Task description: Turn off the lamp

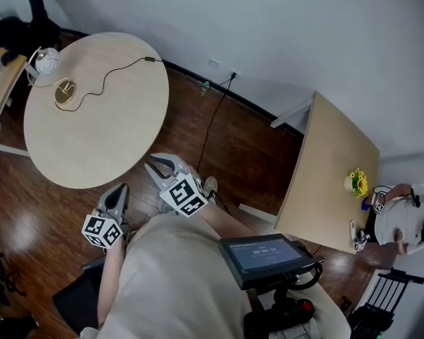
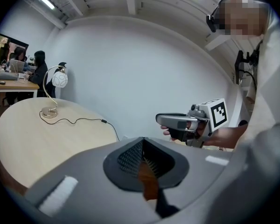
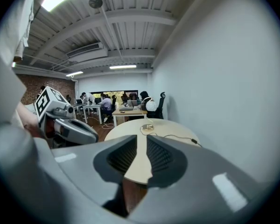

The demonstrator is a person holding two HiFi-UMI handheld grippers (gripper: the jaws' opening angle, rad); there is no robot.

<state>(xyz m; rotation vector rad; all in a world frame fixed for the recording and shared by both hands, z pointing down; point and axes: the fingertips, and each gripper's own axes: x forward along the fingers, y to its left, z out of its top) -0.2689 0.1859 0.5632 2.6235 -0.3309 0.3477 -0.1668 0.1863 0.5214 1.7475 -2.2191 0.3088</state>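
Well apart from both grippers, the lamp (image 1: 47, 61) stands at the far edge of the round table (image 1: 113, 133), its switch too small to make out. The left gripper (image 1: 119, 191) has its jaws barely parted and the right gripper (image 1: 162, 165) wider, both empty.

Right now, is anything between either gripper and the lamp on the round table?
Nothing visible. The white-globe lamp with gold base stands far across the round light-wood table; only bare tabletop and its thin black cord lie between it and the left gripper and right gripper.
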